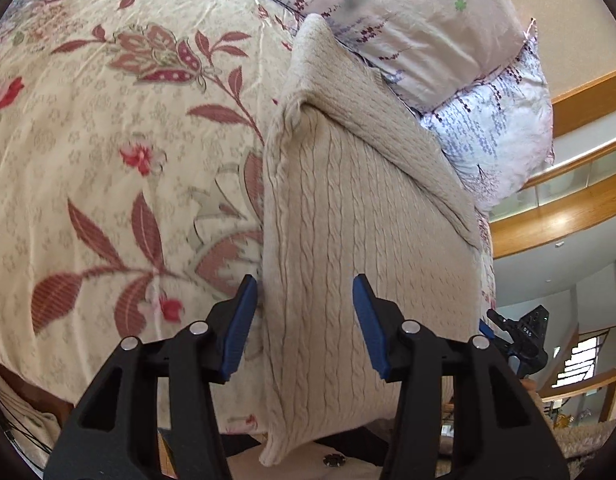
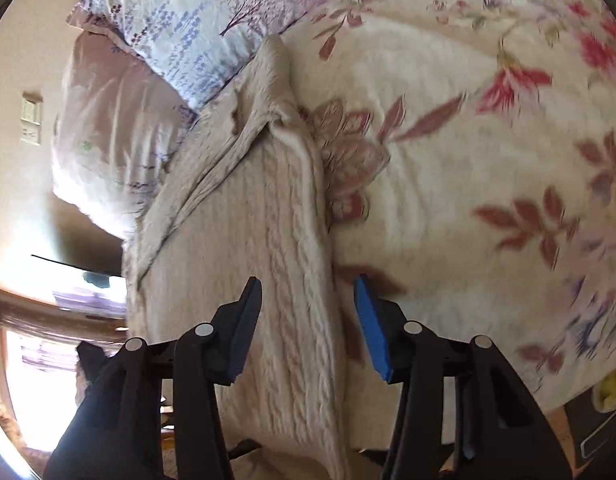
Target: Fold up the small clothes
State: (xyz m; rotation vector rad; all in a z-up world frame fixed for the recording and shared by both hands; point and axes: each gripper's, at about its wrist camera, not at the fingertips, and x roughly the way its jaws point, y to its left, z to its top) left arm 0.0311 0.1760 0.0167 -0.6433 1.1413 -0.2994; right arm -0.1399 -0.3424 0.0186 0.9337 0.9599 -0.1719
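A cream cable-knit sweater [image 1: 359, 216] lies on the floral bedspread [image 1: 108, 140], folded lengthwise, with a sleeve laid diagonally across its far part. My left gripper [image 1: 304, 292] is open, its blue pads straddling the sweater's left edge near the hem. In the right wrist view the same sweater [image 2: 252, 240] runs away from me, and my right gripper [image 2: 308, 292] is open, straddling the sweater's right folded edge. Neither gripper holds cloth.
Two printed pillows [image 1: 447, 40] lie beyond the sweater, also in the right wrist view [image 2: 180, 20]. The bedspread [image 2: 467, 180] spreads wide to the sides. The right gripper's body [image 1: 519, 332] shows past the sweater. A wooden railing [image 1: 567, 208] is behind the bed.
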